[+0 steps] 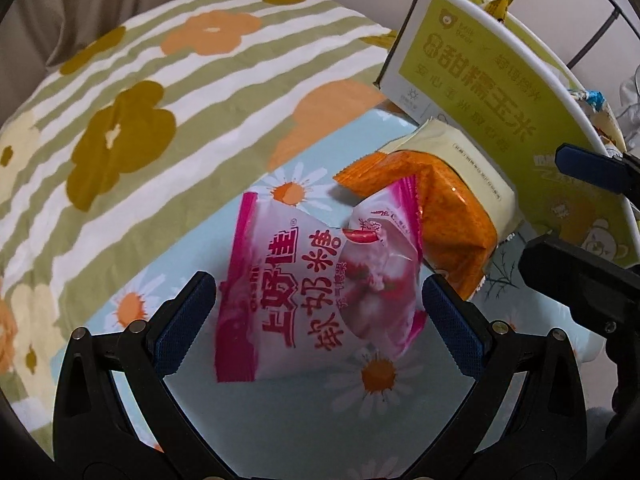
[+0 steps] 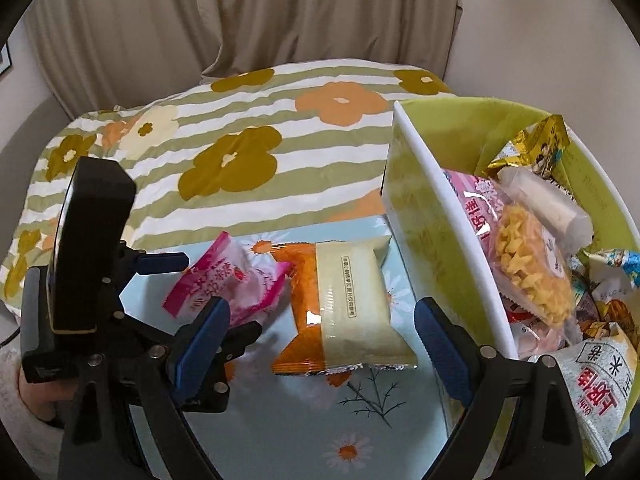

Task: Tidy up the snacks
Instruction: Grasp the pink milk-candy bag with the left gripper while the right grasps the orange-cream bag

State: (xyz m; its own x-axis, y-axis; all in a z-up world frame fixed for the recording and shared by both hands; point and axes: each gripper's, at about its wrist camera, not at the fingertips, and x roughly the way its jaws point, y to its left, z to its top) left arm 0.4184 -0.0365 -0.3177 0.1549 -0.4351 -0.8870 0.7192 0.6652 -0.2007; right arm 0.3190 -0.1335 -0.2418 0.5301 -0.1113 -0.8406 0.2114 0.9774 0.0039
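Pink and white, one candy bag (image 1: 316, 292) lies on the bed sheet with daisies (image 1: 280, 420). It sits between the two blue pads of the left hand-held gripper (image 1: 320, 320). The pads stand wide apart on each side of it, and I cannot tell if they touch it.

Two more snack packs lie just beside the pink one. One is orange (image 2: 300, 300). One is pale yellow (image 2: 356, 304), and it lies on top of the orange one. So three snacks are out on the sheet.

The right hand-held gripper (image 2: 320, 344) hangs over the orange and yellow packs. Its two pads are wide apart and grip nothing. They do not touch the packs.

One green box with a white rim (image 2: 440, 216) stands at the right, just beside the packs. Many snack bags (image 2: 532, 264) are piled inside it, too many to count well.

One striped quilt with big flowers (image 2: 240, 140) lies behind.
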